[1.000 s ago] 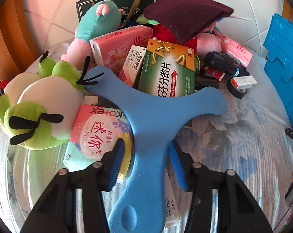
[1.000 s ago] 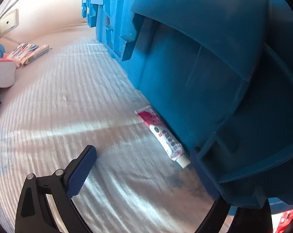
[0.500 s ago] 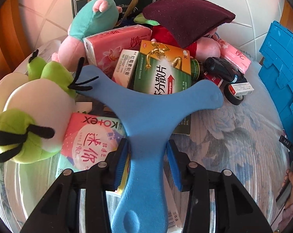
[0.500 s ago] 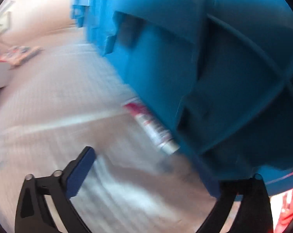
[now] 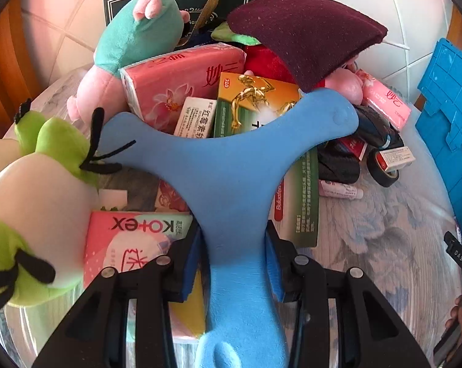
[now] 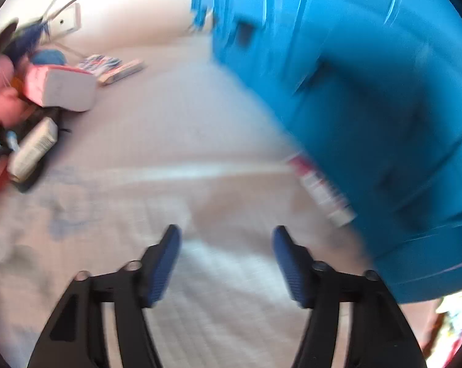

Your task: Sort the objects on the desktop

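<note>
Moved since a second ago: left gripper (image 5: pixel 234 263) has narrowed its jaws onto the stem of the blue three-armed foam piece (image 5: pixel 231 165), and that piece's right arm now overlaps the green-and-gold medicine box (image 5: pixel 252 104). Jaws are closing; both pads press the stem, which runs back between the fingers. Foam arms spread ahead over the pile, beside the green plush (image 5: pixel 32 196) and Kotex pack (image 5: pixel 130 242). Right gripper (image 6: pixel 226 260): jaws apart, closing, nothing between; blue crate (image 6: pixel 369 92) to its right, tube (image 6: pixel 323 190) at the crate's foot.
</note>
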A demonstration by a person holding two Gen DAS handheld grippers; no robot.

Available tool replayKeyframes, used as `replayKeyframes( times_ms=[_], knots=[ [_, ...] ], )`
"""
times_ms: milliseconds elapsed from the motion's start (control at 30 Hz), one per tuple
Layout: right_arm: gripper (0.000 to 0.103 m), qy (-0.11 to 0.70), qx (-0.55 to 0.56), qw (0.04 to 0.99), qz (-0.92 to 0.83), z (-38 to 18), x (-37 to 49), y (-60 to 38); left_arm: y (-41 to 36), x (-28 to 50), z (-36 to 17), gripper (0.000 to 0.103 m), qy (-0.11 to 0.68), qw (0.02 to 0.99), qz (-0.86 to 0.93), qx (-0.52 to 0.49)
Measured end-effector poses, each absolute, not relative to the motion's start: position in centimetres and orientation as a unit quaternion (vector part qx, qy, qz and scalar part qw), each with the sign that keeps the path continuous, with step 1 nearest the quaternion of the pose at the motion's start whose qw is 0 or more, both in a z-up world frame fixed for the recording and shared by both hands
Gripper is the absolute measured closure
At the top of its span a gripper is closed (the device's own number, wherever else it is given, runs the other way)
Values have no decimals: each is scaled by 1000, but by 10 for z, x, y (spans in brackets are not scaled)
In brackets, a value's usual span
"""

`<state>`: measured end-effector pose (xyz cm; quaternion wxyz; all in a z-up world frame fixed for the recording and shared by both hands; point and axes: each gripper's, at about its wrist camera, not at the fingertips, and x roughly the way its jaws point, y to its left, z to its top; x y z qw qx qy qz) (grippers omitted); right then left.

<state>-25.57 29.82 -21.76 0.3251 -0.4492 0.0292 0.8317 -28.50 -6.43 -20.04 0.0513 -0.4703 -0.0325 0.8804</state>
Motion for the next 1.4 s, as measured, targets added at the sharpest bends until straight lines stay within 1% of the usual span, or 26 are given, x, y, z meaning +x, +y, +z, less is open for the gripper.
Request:
replayKeyframes(
  times_ms=[33, 167, 200, 300, 367, 433, 467, 500, 533, 567, 600, 633, 667, 767, 800, 833, 867, 933, 1000, 1067, 1133, 1200, 1300, 1333, 1367, 1400],
  knots=[
    [5, 23, -449, 347, 823, -219, -258, 305, -64, -287, -201, 65, -33, 52, 881, -469],
    [2, 81, -449, 427, 781, -226, -264, 347, -65, -302, -201, 64, -39, 51, 883, -464],
    [1, 107, -440, 445, 773, -228, -263, 360, -65, -305, -201, 64, -41, 52, 884, -463],
    [1, 122, -423, 499, 746, -228, -267, 380, -68, -316, -201, 64, -54, 56, 885, -460],
    [0, 137, -412, 512, 741, -228, -274, 387, -70, -324, -200, 64, -62, 58, 883, -461],
    [0, 196, -379, 473, 771, -226, -276, 391, -71, -329, -200, 64, -64, 60, 884, -459],
    [1, 234, -370, 436, 787, -228, -276, 389, -72, -331, -200, 63, -62, 62, 885, -458],
    [0, 217, -410, 417, 782, -233, -286, 381, -72, -332, -199, 63, -58, 60, 886, -456],
    [4, 188, -421, 401, 791, -231, -293, 372, -73, -333, -199, 63, -54, 58, 888, -453],
    [8, 193, -432, 351, 808, -230, -297, 362, -74, -335, -198, 63, -50, 55, 890, -449],
    [10, 158, -450, 334, 813, -226, -299, 346, -75, -335, -197, 64, -48, 54, 892, -447],
    [11, 132, -451, 340, 815, -222, -296, 337, -77, -336, -197, 63, -47, 55, 892, -445],
    [11, 121, -440, 371, 809, -217, -284, 332, -78, -337, -198, 63, -49, 59, 892, -445],
    [10, 156, -423, 455, 768, -216, -256, 341, -81, -340, -199, 63, -51, 63, 895, -439],
    [7, 160, -423, 478, 753, -220, -253, 348, -81, -340, -200, 63, -51, 65, 895, -438],
    [2, 160, -413, 493, 749, -220, -253, 353, -82, -340, -200, 63, -54, 68, 895, -438],
    [0, 153, -411, 510, 740, -220, -256, 358, -83, -342, -200, 63, -58, 71, 894, -438],
    [0, 152, -409, 548, 714, -218, -264, 375, -85, -345, -200, 63, -60, 80, 893, -439],
    [0, 216, -386, 574, 689, -218, -261, 403, -88, -346, -200, 63, -62, 88, 891, -440],
    [0, 247, -371, 591, 672, -218, -264, 419, -86, -344, -200, 63, -66, 95, 890, -441],
    [0, 255, -363, 582, 682, -217, -273, 429, -87, -345, -200, 63, -70, 101, 889, -441],
    [0, 280, -342, 552, 707, -218, -277, 438, -88, -343, -200, 63, -71, 106, 888, -441],
    [1, 287, -327, 509, 742, -217, -281, 442, -89, -342, -200, 63, -75, 113, 887, -442],
    [0, 276, -357, 486, 748, -221, -290, 437, -89, -341, -199, 63, -76, 114, 887, -442],
    [3, 213, -409, 461, 758, -222, -309, 423, -89, -341, -199, 63, -76, 115, 886, -443],
    [5, 188, -415, 427, 781, -218, -315, 412, -89, -342, -199, 63, -75, 115, 886, -443]
  ],
)
